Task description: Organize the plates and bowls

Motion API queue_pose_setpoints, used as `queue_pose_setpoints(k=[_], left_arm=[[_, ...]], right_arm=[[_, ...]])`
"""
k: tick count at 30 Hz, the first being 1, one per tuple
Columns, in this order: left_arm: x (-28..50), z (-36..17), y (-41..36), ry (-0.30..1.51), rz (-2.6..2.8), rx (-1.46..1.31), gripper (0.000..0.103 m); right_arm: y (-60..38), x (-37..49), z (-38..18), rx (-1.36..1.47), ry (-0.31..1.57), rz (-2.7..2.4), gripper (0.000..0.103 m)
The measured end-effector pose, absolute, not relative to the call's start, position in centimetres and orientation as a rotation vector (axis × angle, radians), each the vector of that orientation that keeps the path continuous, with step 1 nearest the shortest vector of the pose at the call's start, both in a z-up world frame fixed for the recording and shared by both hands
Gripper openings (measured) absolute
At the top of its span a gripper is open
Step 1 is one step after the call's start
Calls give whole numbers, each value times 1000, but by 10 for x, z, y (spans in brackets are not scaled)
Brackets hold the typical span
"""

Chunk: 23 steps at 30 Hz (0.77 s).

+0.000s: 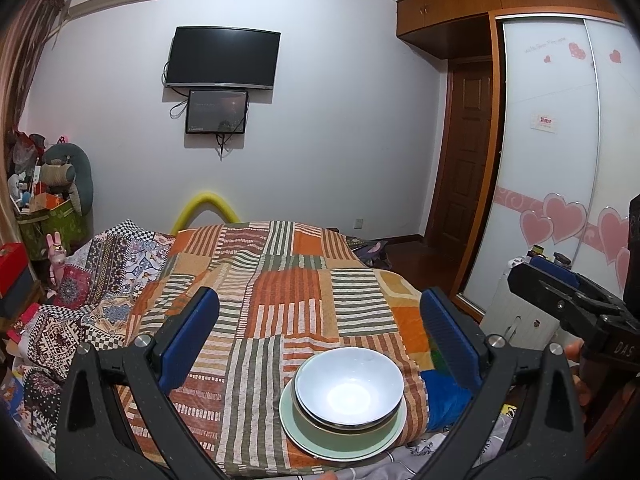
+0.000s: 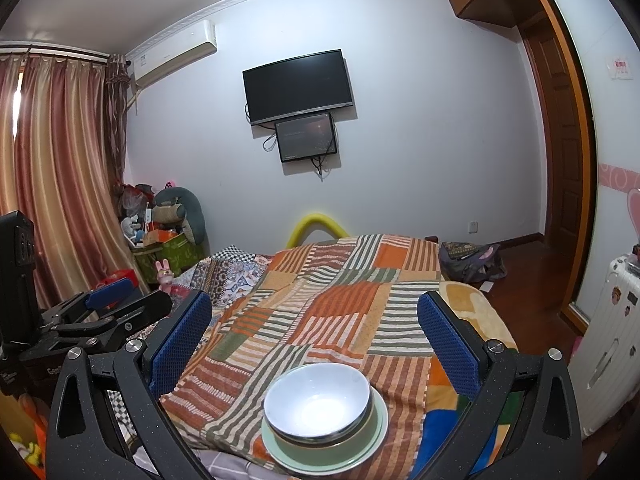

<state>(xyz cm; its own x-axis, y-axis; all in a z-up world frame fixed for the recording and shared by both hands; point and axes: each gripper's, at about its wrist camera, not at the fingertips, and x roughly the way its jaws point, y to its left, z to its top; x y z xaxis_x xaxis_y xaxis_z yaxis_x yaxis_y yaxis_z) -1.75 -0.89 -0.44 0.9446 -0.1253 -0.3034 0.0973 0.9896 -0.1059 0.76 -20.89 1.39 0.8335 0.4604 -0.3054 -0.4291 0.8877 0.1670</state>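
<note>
A white bowl [image 1: 349, 390] sits nested in a green bowl, stacked on a pale green plate [image 1: 312, 438], near the front edge of a bed with a striped patchwork cover [image 1: 280, 292]. The stack also shows in the right wrist view: bowl [image 2: 317, 398], plate [image 2: 360, 460]. My left gripper [image 1: 320, 336] is open and empty, held above and behind the stack. My right gripper [image 2: 314, 340] is open and empty, also above the stack. The right gripper [image 1: 568, 296] shows at the right in the left wrist view; the left gripper [image 2: 108, 308] shows at the left in the right wrist view.
A wall TV [image 1: 222, 58] and small monitor hang beyond the bed. A cluttered box with toys [image 1: 48, 200] stands at the left. A wardrobe with heart stickers [image 1: 560, 160] and a white suitcase [image 2: 612, 344] are at the right. A bag [image 2: 472, 260] lies on the floor.
</note>
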Motion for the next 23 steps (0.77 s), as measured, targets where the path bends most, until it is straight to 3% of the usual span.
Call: queue_pose_setpoints(k=[23], left_arm=[[-12, -8, -14, 329, -137, -90, 102]], right_arm=[[-208, 16, 11, 98, 371, 464, 102]])
